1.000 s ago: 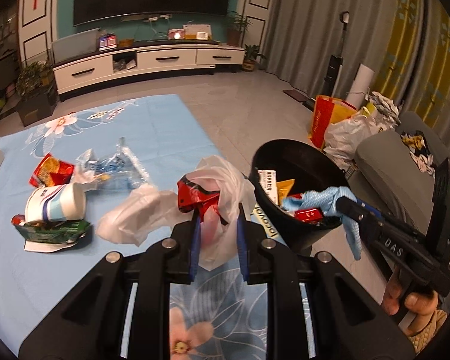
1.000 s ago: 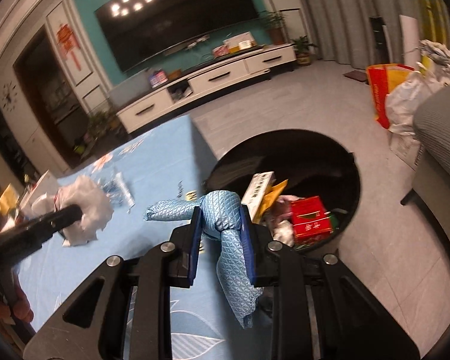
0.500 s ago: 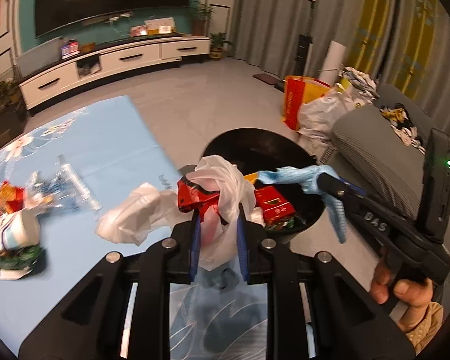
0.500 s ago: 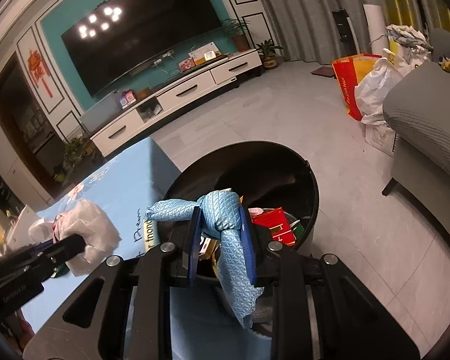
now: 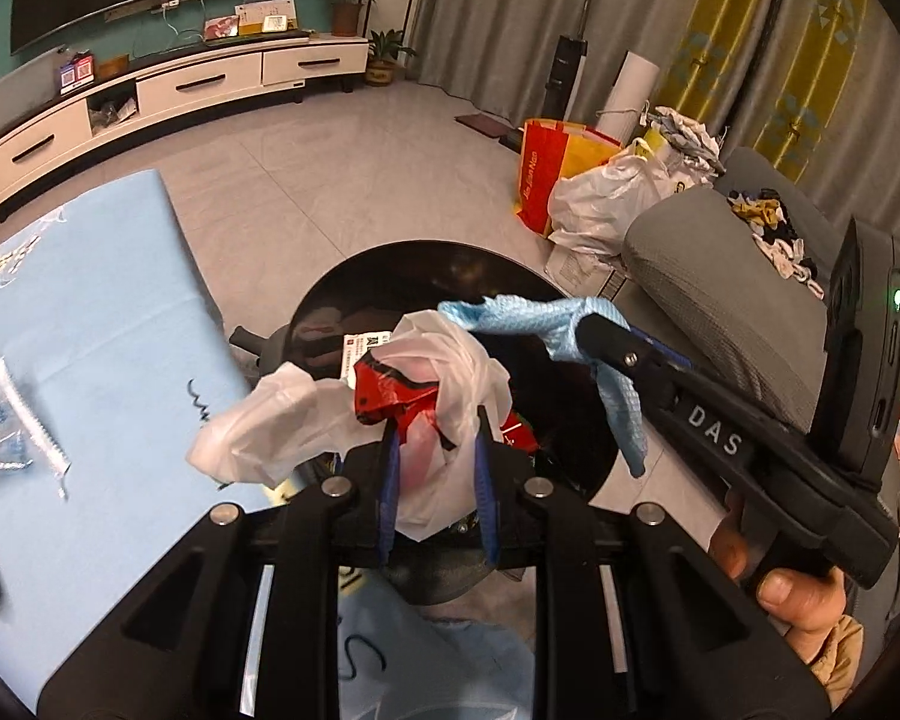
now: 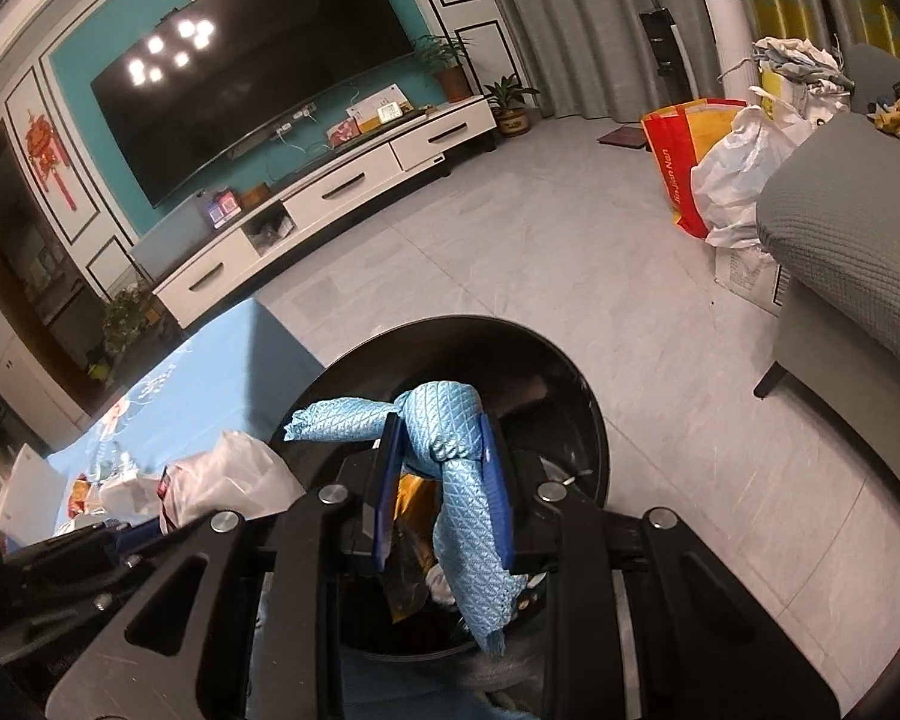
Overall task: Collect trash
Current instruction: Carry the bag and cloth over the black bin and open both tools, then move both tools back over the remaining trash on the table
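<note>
Trash looked light and limp: the left gripper (image 5: 435, 447) pinched a white plastic bag (image 5: 444, 372) with a red wrapper (image 5: 390, 393) over the black bin (image 5: 330, 306). The right gripper (image 6: 444, 459) clamped a soft blue cloth (image 6: 444, 426) at its bunched middle above that bin.

Left wrist view: looked down along its fingers, close above the black bin (image 5: 576, 450), facing the sofa (image 5: 720, 276). Right wrist view: same downward tilt over the bin (image 6: 570, 378), facing the television (image 6: 258, 72). Shared: bin, floor, TV cabinet (image 5: 168, 96).
</note>
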A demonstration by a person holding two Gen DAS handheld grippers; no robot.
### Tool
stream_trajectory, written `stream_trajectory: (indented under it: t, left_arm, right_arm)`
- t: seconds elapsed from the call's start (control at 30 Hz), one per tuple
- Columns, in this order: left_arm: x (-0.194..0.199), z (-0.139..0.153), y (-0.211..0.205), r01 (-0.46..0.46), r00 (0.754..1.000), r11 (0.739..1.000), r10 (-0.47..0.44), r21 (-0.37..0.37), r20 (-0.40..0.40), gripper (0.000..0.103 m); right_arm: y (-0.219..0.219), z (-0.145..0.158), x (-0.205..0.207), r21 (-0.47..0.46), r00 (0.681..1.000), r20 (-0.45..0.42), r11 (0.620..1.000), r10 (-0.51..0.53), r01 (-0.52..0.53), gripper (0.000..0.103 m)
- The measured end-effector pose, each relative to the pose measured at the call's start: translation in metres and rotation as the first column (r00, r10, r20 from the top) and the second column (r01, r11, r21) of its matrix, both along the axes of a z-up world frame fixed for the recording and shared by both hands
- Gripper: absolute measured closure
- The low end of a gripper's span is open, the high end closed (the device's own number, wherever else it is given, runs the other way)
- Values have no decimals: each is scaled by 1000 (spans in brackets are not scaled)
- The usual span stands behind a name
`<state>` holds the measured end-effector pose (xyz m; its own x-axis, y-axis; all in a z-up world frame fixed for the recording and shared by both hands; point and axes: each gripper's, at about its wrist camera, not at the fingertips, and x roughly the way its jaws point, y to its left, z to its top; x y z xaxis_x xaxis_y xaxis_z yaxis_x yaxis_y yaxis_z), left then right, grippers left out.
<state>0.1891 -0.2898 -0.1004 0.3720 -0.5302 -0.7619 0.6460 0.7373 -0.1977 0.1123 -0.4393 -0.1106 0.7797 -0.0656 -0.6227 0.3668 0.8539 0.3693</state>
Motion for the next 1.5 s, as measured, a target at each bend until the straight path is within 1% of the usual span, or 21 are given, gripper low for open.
stream_trajectory:
  t: [0.13,0.17,0.23,0.27,0.3,0.33,0.37,0.4,0.47,0.63,0.7,0.8,0.87,1.0,1.1,1.23,1.33,1.37,1.43,1.5]
  left_arm:
    - [4,-9,-10,5,1000,1000,-4,23,-5,79]
    - [6,-11,-13,6,1000,1000,-5,24,-12,76]
    - [9,-13,-12,0,1000,1000,1,20,-19,66]
    - [11,-15,-12,-3,1000,1000,4,15,-24,56]
    - [12,-15,-12,-7,1000,1000,7,13,-23,53]
    - [12,-15,-11,-10,1000,1000,10,12,-20,52]
    - [13,-14,-9,-9,1000,1000,9,6,-18,47]
    - [13,-14,-6,-11,1000,1000,11,2,-19,40]
    - [13,-12,0,-20,1000,1000,19,-8,-18,39]
    - [7,-5,23,-60,998,998,59,-32,-20,29]
    - [1,-3,36,-80,997,996,79,-29,-15,25]
    - [-10,1,61,-120,993,992,119,-28,-10,19]
    - [-18,4,80,-164,987,986,164,-25,-4,16]
    - [-34,8,122,-245,970,970,245,-5,6,14]
    - [-46,10,159,-322,947,947,322,-1,-6,14]
    - [-60,12,207,-424,905,905,424,-7,-17,14]
    - [-70,13,248,-501,866,865,500,-16,-25,13]
    - [-74,13,266,-536,844,844,535,-24,-37,13]
    - [-76,13,287,-577,816,816,575,-31,-50,13]
    - [-83,14,311,-623,782,781,620,-43,-62,13]
  right_arm:
    - [-3,-4,13,-6,1000,-5,1000,3,-3,75]
    - [-5,-4,17,-6,1000,-5,1000,5,-5,74]
    - [-6,-5,22,-6,1000,1,1000,1,-1,66]
    - [-9,-5,27,-4,1000,5,1000,-4,4,64]
    - [-11,-6,29,0,1000,6,1000,-11,11,56]
    - [-14,-6,30,6,1000,8,1000,-20,20,45]
    - [-17,-5,30,19,999,15,999,-29,29,44]
    - [-18,-5,29,24,999,17,999,-29,28,44]
    - [-19,-2,23,27,999,28,999,-31,30,44]
    - [-13,-2,2,27,1000,8,999,-20,20,44]
    - [-9,-2,-8,26,1000,-1,1000,-15,15,44]
    - [-1,-4,-22,36,1000,-25,999,1,0,43]
    - [7,-6,-32,33,999,-49,999,17,-15,43]
    - [31,-9,-45,35,994,-90,998,63,-60,43]
    - [53,-4,-51,27,989,-105,994,109,-107,43]
    - [81,4,-52,25,980,-107,986,169,-167,43]
    - [101,11,-51,15,972,-102,977,212,-211,43]
    - [109,14,-50,9,968,-101,973,229,-229,43]
    - [125,19,-50,-4,959,-104,964,263,-265,43]
    - [143,22,-48,-21,948,-112,953,299,-303,43]
